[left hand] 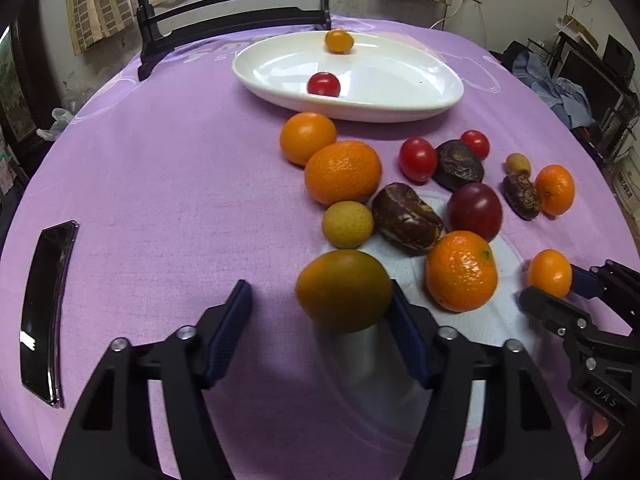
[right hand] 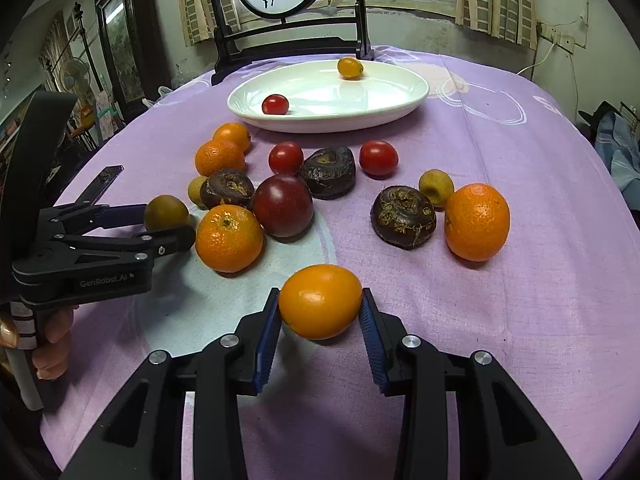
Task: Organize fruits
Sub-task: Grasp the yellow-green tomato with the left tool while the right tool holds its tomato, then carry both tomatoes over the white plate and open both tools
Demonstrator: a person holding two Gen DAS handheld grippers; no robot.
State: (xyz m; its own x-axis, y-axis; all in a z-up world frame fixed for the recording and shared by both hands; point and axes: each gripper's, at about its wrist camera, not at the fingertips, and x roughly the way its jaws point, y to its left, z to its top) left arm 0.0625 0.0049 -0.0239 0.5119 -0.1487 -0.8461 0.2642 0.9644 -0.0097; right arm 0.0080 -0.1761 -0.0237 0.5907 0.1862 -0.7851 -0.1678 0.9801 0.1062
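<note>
right wrist view: right gripper [right hand: 320,312] clamped on smooth oval orange kumquat [right hand: 320,301] above purple tablecloth [right hand: 500,320]. left gripper [left hand: 320,304] parted around dull greenish-orange fruit [left hand: 343,290], touching one pad only. white oval plate [right hand: 400,114] beyond.

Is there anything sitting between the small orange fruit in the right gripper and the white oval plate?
Yes. The orange kumquat is clamped in the right gripper, and the loose fruit pile lies between it and the white oval plate, including a dark red plum and a brown water chestnut.
</note>
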